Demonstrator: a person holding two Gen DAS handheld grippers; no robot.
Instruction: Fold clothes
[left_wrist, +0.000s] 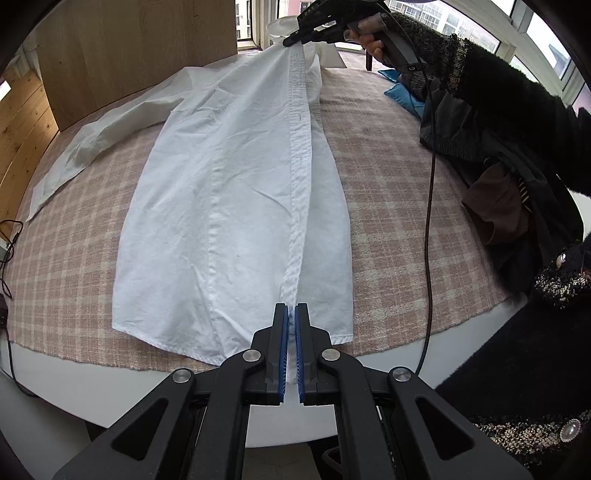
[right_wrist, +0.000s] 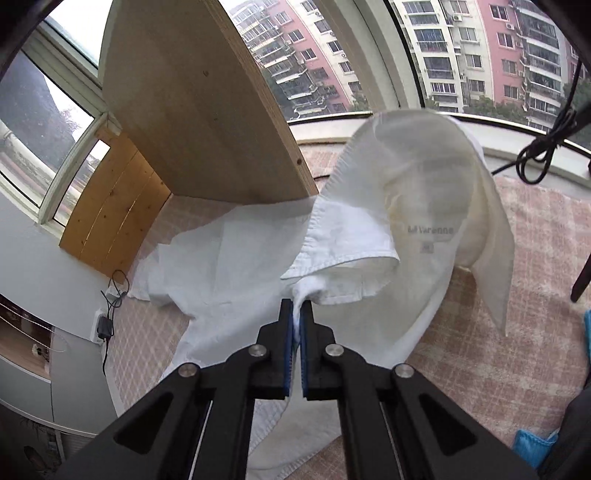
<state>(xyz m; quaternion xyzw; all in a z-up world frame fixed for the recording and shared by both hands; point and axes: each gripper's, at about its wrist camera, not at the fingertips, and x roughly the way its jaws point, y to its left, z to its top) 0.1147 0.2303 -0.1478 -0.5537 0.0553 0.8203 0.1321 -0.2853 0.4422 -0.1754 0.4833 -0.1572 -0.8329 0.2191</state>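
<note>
Here, a white button-up shirt (left_wrist: 229, 184) lies lengthwise on a desk (left_wrist: 399, 155) covered in pink plaid cloth. The left claw (left_wrist: 291, 310) is clamped on the shirt's placket at the hem end; the right claw (right_wrist: 296, 308) pinches the same placket just below the collar (right_wrist: 406, 177), lifting it. Likely risk: pulling the 2 ends apart too hard could slip the thin fabric free or drag the shirt askew.
</note>
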